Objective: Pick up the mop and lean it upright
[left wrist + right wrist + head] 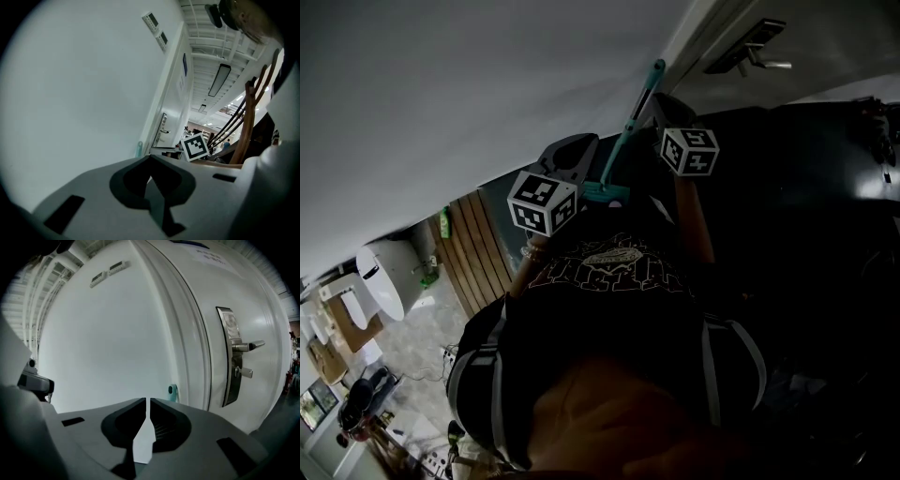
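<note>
Mop point(637, 111): one only, its teal handle slanting up the top centre of the head view, tip close to the door frame. Its lower teal part shows between the two marker cubes. In both gripper views only the teal tip peeks above the claws, against the white wall point(112, 348) just beside the frame.

Two grippers show. The left gripper point(574, 150) sits left of the handle, its claw pressed together at the tips with nothing in it. The right gripper point(664, 111) sits right of the handle, its claw drawn together to a thin slit, also holding nothing.

One white door point(267, 305) fills the right of the right gripper view, with one lever handle point(248, 346). Two small wall panels point(108, 272) sit at that view's upper left. A white rounded object at the head view's lower left is too unclear to name.
</note>
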`<state>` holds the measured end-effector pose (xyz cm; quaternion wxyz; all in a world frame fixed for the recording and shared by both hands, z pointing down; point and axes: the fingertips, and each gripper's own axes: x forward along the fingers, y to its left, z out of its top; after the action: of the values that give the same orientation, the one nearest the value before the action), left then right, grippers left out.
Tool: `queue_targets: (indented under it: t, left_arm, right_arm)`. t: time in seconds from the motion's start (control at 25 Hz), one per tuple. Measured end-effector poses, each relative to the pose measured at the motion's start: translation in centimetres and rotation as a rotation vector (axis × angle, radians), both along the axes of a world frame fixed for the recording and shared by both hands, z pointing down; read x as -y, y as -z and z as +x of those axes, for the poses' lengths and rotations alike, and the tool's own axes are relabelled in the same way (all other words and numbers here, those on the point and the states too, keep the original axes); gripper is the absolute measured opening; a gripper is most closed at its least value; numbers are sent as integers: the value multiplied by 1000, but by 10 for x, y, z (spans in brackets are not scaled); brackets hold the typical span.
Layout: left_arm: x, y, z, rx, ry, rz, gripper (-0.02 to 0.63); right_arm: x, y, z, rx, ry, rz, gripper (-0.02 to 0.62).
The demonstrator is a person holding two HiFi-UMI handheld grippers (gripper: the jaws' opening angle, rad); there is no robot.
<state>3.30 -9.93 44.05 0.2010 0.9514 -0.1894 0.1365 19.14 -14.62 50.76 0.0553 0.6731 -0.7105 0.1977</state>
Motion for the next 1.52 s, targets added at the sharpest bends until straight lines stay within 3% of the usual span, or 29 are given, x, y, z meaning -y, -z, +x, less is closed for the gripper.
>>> queue_targets:
  t: [0.36,1.52]
  left_arm:
    - [-14,2,5,0,-33,9,46]
    - [-33,17,-2,-21,-54,32,46]
  right_arm:
    - [-34,36,-30,25,59,53,23]
    - [-115,82,-94,88,135,75,18]
